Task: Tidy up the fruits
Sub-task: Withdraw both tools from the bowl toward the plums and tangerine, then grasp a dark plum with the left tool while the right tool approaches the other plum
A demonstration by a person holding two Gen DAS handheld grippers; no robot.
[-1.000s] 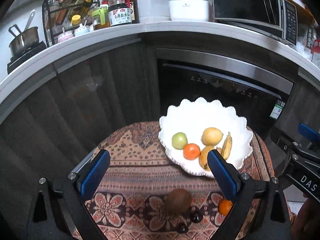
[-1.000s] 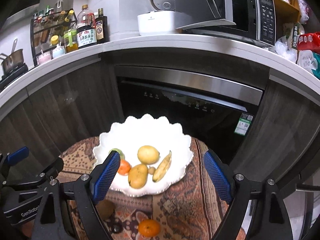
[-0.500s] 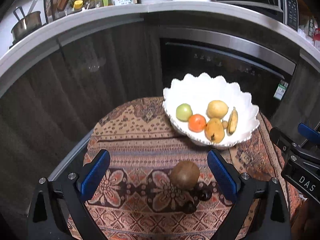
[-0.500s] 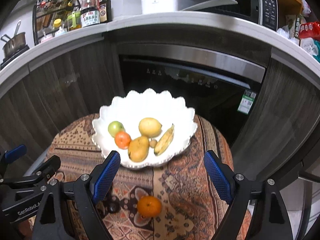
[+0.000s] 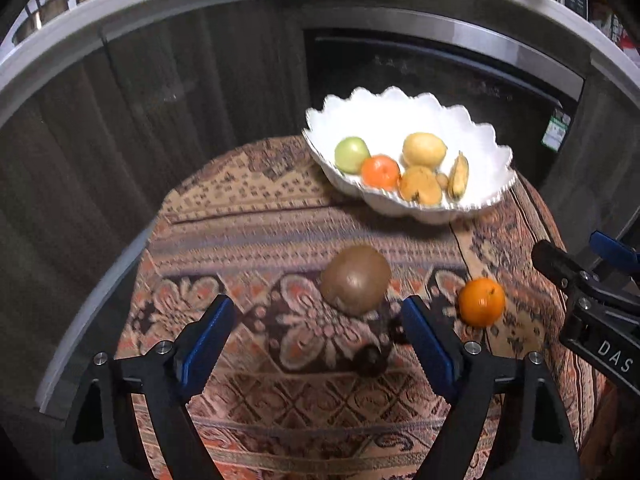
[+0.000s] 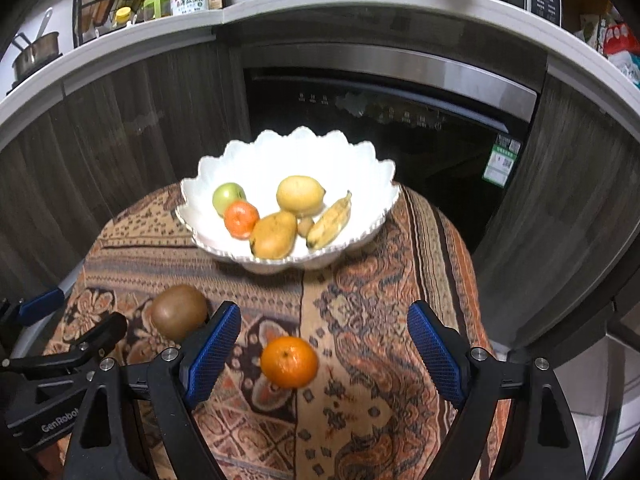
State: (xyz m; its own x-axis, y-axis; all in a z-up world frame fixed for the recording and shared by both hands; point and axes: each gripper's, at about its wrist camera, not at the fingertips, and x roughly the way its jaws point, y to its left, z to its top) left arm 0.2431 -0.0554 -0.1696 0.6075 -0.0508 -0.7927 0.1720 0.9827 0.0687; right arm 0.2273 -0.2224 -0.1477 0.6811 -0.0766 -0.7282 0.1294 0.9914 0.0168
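Two small dark fruits (image 5: 370,360) are blurred and partly hidden behind the left gripper's right finger (image 5: 426,346). The small brown piece (image 6: 306,225) in the bowl (image 6: 280,152) cannot be identified.

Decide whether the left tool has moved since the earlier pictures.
Yes. The left tool has dropped and backed away: the bowl now sits higher, and the kiwi lies ahead.

Both wrist views downward, sharing bowl (image 5: 408,204).
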